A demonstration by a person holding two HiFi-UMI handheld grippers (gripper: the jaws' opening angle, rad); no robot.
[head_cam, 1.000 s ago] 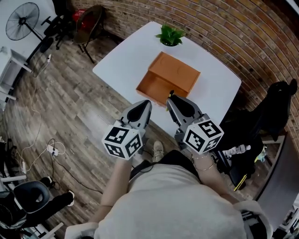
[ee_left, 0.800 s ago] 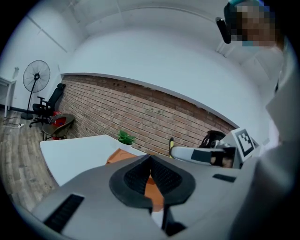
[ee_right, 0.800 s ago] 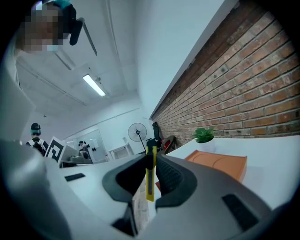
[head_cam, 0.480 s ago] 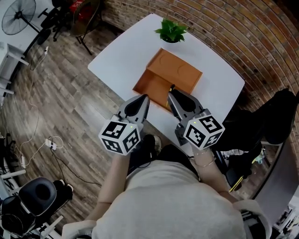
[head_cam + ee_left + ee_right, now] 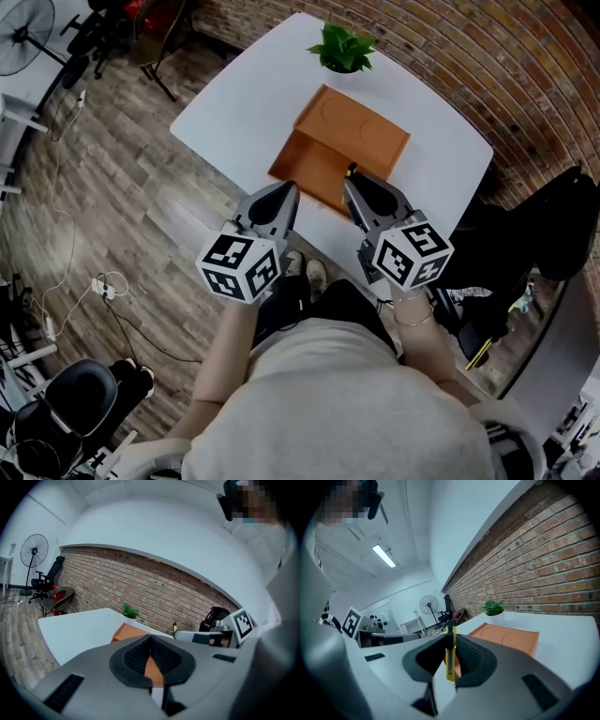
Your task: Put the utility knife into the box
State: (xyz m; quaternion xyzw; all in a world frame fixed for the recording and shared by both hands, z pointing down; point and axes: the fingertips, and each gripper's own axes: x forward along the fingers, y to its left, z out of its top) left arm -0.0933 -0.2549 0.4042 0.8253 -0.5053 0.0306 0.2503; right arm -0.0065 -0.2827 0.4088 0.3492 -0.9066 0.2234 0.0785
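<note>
**Knife pinched in the right claw, box lying open on the table**

The right claw (image 5: 355, 184) is clamped on the utility knife (image 5: 450, 660). Its yellow body stands on edge between the dark pads, and its black end pokes out past the claw tips. From the head view the knife (image 5: 352, 171) sits over the side of the box (image 5: 361, 136) that faces the person. It is carried in the claw and does not rest on anything.

The left claw (image 5: 284, 194) is pressed together at its tips with nothing between the pads. In its own view (image 5: 150, 638) only a sliver of orange box shows through the slit lower down. It is held beside the right claw, over the table's near edge, at the box's left corner.

The orange box lies open on the white table (image 5: 239, 103), with its tray toward the near edge. The lid, folded back, lies toward the far side and has two round impressions in its panel. A small green plant (image 5: 342, 47) in a white pot stands beyond the lid, close to the table's far corner, next to the edge that runs along the brick wall (image 5: 525, 66).
</note>
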